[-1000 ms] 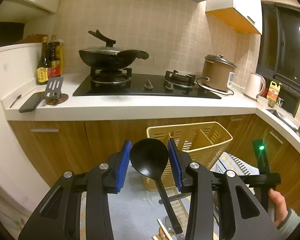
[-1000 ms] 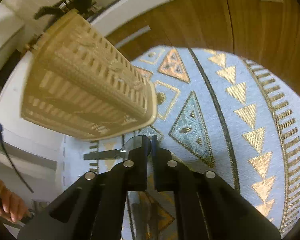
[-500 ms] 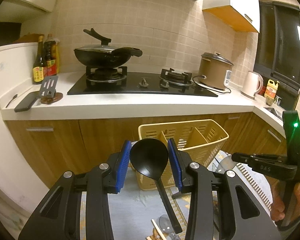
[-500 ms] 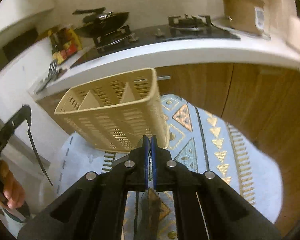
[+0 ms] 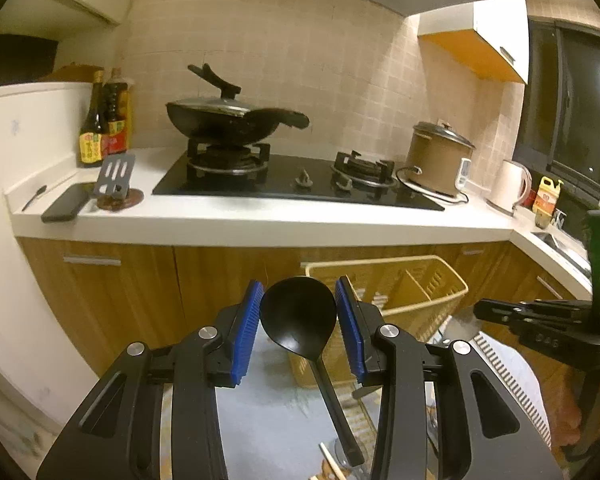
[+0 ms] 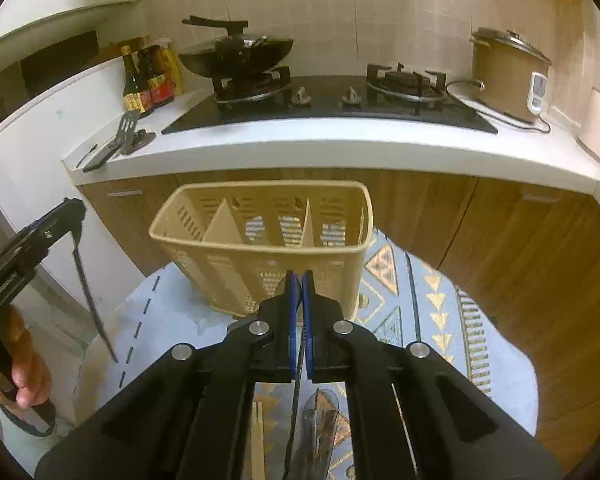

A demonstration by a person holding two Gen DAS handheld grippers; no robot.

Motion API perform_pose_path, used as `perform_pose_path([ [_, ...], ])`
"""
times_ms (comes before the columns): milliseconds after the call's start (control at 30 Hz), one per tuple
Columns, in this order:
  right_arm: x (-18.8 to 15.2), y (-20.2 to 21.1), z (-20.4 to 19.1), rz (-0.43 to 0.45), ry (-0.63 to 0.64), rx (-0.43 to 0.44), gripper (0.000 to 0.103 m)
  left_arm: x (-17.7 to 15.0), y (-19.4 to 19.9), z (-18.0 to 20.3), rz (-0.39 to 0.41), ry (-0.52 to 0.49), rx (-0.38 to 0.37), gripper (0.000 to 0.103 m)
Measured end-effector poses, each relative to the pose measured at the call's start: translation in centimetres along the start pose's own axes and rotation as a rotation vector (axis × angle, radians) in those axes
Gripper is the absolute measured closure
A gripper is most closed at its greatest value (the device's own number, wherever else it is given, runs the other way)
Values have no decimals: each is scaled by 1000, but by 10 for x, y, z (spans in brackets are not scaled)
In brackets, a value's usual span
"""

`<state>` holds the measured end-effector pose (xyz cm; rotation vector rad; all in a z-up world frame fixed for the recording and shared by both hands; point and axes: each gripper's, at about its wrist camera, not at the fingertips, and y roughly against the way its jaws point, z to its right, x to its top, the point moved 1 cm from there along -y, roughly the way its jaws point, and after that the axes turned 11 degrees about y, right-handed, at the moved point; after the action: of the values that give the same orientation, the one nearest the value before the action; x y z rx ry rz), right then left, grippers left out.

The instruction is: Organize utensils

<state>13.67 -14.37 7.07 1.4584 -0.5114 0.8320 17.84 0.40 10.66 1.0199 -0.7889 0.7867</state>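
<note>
My left gripper (image 5: 298,300) is shut on a black ladle (image 5: 298,320). Its bowl sits between the blue pads (image 5: 246,328) and its handle hangs down. From the right wrist view the left gripper (image 6: 70,210) stands at the far left with the ladle handle (image 6: 90,304) dangling. My right gripper (image 6: 299,280) is shut on a thin grey utensil (image 6: 296,396) seen edge-on, and its grey end (image 5: 460,320) shows at the right gripper's tips (image 5: 480,311). A beige basket (image 6: 260,190) with dividers stands on the rug just beyond both grippers; its rim (image 5: 380,262) also shows.
A blue patterned rug (image 6: 412,320) lies under the basket, with loose chopsticks (image 6: 256,436) and a clear spoon (image 6: 320,416) on it. Wooden cabinets (image 6: 520,248) and a white counter (image 6: 340,148) stand behind, bearing a wok (image 6: 236,54), a rice cooker (image 6: 508,72), bottles (image 6: 148,80) and a spatula (image 6: 126,128).
My right gripper has risen from low over the rug and rolled upright with the thin utensil; it now looks down on the basket's open top. The left gripper has hardly moved.
</note>
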Motion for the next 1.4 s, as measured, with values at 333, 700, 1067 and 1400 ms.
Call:
perform_pose_path([
  [333, 29, 66, 3, 42, 46, -2, 101, 43, 1, 18, 85, -55, -21, 67],
  [700, 67, 110, 44, 123, 11, -94, 101, 73, -25, 53, 221, -120, -23, 67],
  [1067, 80, 52, 52, 40, 88, -238, 101, 48, -83, 53, 249, -177, 53, 67],
  [1400, 81, -3, 38, -62, 179, -271, 101, 27, -105, 44, 195, -197, 62, 67],
])
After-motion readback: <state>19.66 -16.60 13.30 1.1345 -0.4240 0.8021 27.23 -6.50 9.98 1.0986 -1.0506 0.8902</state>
